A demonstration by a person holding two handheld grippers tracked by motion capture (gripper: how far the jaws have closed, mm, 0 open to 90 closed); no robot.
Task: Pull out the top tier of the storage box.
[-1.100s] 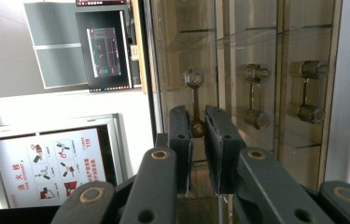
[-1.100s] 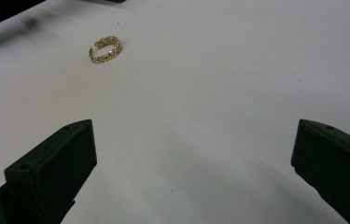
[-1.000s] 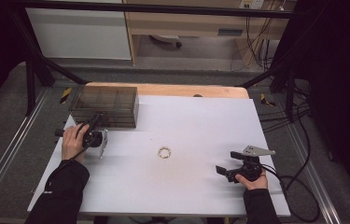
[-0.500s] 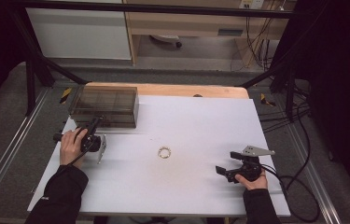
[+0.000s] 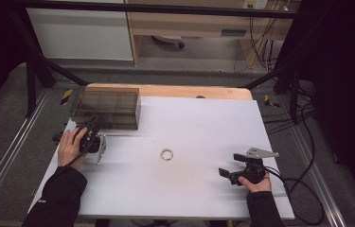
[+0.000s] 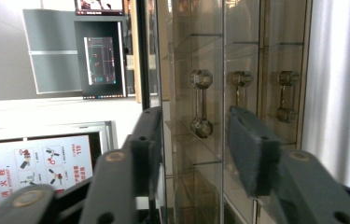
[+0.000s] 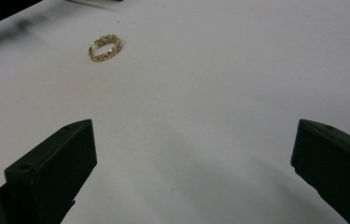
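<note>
white worktop (image 5: 199, 123): left tongs (image 6: 200, 149) part-open, empty, at drawer box (image 5: 105, 107) handle (image 6: 199, 103); right tongs (image 7: 193, 172) wide, empty. next: grip handle.

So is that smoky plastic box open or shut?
Shut: the box has its drawers flush, knobs in line; the left gripper approaches open.

One smoked clear box (image 5: 105, 107), one gold ring (image 5: 166, 154), two claws

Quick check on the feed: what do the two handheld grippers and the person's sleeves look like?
Both grippers are black with two blocky jaws. The right gripper carries a grey three-cornered plate on top and trails a black cable off the table. The left gripper has a pale metal bracket beside it. The person's sleeves are black.
</note>
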